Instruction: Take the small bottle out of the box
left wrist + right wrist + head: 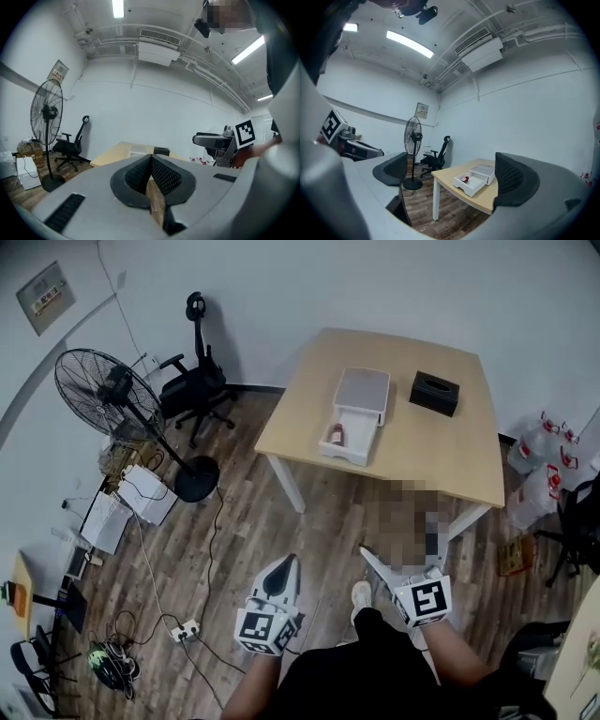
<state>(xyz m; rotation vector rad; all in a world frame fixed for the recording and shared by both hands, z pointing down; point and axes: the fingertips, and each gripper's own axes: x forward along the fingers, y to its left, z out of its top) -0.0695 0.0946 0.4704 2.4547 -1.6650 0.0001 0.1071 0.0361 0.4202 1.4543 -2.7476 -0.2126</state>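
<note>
You are only starting this job: nothing of it is done yet, judging by how things are lying. The table (441, 451) is standing well away from you across the wooden floor, and you are holding both grippers low in front of your body, well short of the table's near edge.

On the table, toward its left side, the white box (363, 390) is sitting with its drawer pulled out toward the table's near edge, so the opening step is looking finished.

Your left gripper (151, 159) is pointing toward the table with its jaws pressed together and nothing between them. Your right gripper (450, 176) is holding its jaws spread wide, empty, with the table and box showing through the gap.

The small bottle (335, 435), red and white, is lying inside the open drawer on the table, untouched.

What is remaining is nearly everything: walking up to the table, bringing the wide right jaws down around the bottle, closing on it, and lifting it clear of the drawer walls.
</note>
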